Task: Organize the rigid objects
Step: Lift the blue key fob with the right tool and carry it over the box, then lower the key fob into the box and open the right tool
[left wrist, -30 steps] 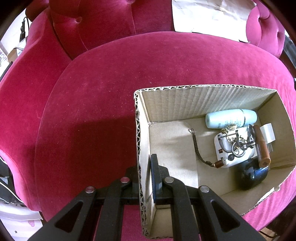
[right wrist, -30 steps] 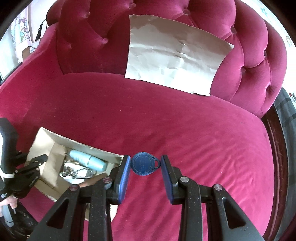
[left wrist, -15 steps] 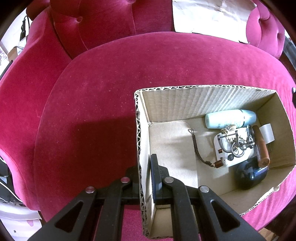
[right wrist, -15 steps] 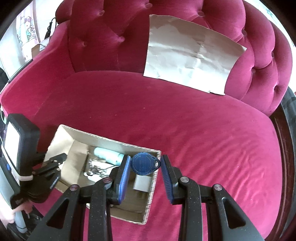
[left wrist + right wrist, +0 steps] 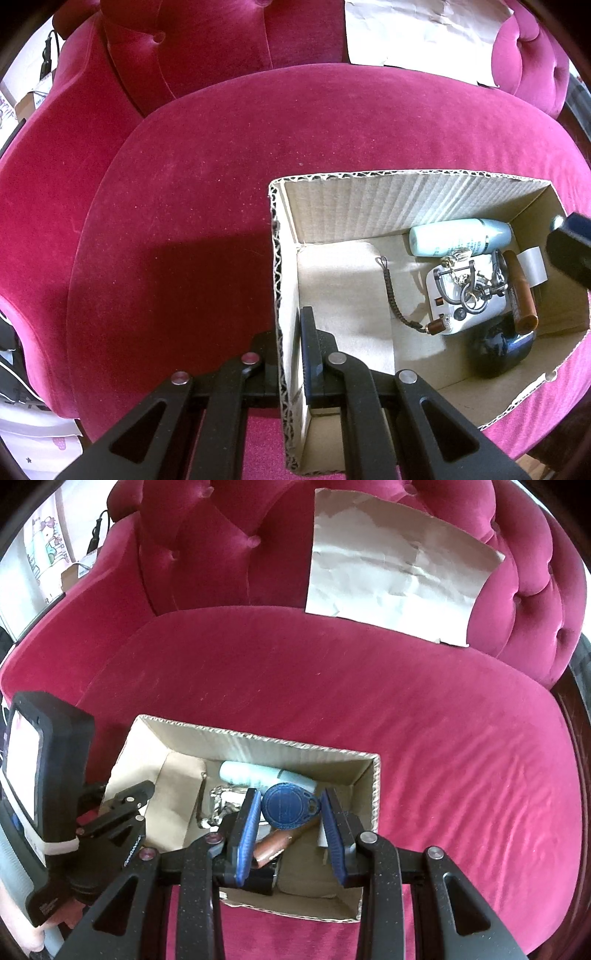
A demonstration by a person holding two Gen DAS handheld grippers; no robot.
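Note:
An open cardboard box sits on a red velvet sofa seat. Inside lie a pale blue bottle, a white adapter with metal rings on it, a brown stick, a dark rounded object and a braided cord. My left gripper is shut on the box's left wall. In the right wrist view the box lies below my right gripper, which is shut on a blue key fob and hangs over the box's right half. The left gripper shows there at the box's left wall.
The sofa seat stretches free to the right of the box and behind it. A crumpled sheet of brown paper leans on the tufted backrest. A wooden sofa edge runs along the right. Clutter stands beyond the sofa at the far left.
My right gripper has carried the blue key fob leftwards from over the bare seat to above the box. Its tip now shows at the right edge of the left wrist view. The left gripper has kept still.

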